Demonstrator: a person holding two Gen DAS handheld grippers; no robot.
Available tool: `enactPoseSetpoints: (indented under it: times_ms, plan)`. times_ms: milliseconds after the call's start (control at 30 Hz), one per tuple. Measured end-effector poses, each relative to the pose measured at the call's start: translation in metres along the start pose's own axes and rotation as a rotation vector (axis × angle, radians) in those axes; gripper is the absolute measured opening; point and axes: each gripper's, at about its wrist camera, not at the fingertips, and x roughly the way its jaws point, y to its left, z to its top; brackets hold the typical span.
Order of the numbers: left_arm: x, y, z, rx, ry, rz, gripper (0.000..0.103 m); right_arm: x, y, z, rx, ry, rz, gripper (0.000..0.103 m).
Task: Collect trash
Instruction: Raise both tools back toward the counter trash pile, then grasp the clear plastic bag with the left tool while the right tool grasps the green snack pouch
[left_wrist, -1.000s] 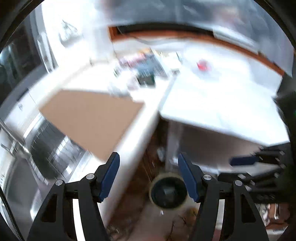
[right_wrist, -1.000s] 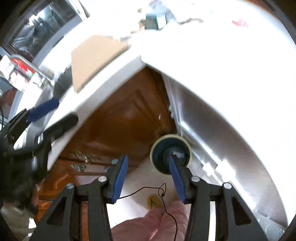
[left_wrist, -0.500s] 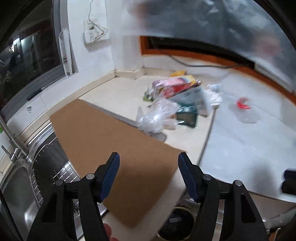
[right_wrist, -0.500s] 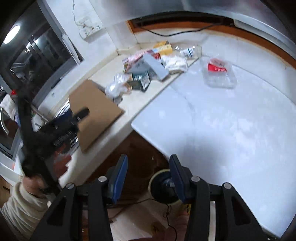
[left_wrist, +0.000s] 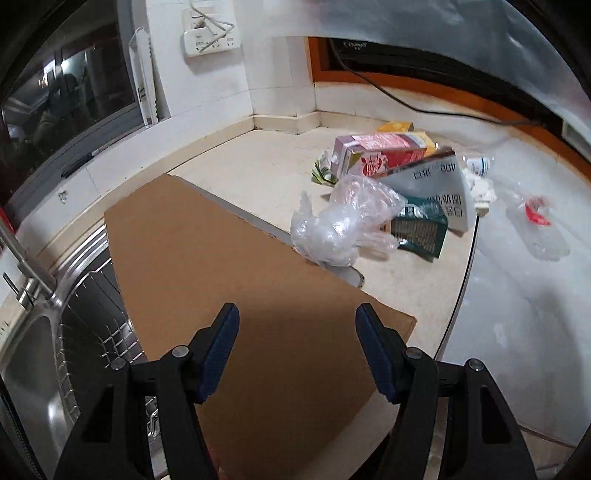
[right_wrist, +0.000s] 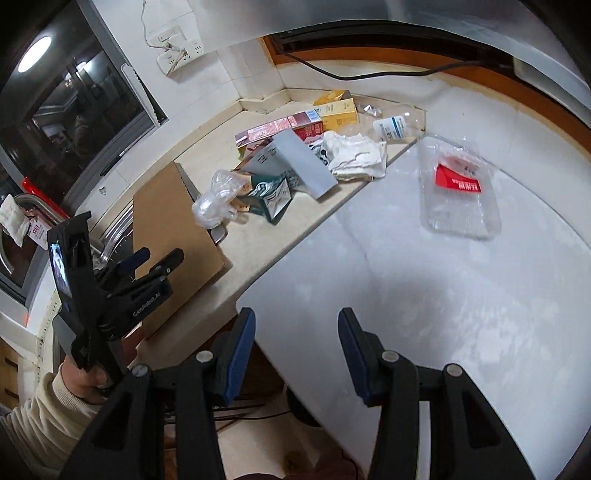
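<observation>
Two hand-held grippers, left (left_wrist: 295, 328) and right (right_wrist: 295, 332), both released, empty. Beige table (right_wrist: 258, 243) carries flat brown cardboard sheet (left_wrist: 229, 273) by steel sink (left_wrist: 33, 362); trash pile beyond: pink carton (left_wrist: 376, 157), crumpled clear plastic bag (left_wrist: 347, 225), clear plastic tray (right_wrist: 458, 192) apart at right.

I read "GenRobot.AI" on my left tool (right_wrist: 147, 260), and "A00", mirrored, on the grey pouch (left_wrist: 441, 181) behind the glove (left_wrist: 347, 221).

Brown cardboard (left_wrist: 236, 280), cream table (left_wrist: 258, 170)
Pink-and-red carton (left_wrist: 373, 153), dark green packet (left_wrist: 421, 229), a clear tray (right_wrist: 461, 192) with red label; blue-padded black claws.
</observation>
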Motion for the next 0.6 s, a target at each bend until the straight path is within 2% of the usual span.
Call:
enactPoseSetpoints:
  times_ms: [233, 500, 600]
  plan:
    - [-0.015, -0.025, 0.010, 0.106, -0.025, 0.075, 0.064, 0.001, -0.024, 0.019, 0.014, -0.005, 0.006, 0.047]
    - [-0.022, -0.050, 0.038, 0.136, -0.007, -0.002, 0.064, 0.001, -0.062, 0.041, 0.067, -0.021, -0.021, 0.047]
    - [-0.015, -0.051, 0.050, 0.140, 0.000, -0.003, 0.065, 0.004, -0.073, 0.051, 0.080, -0.028, -0.029, 0.047]
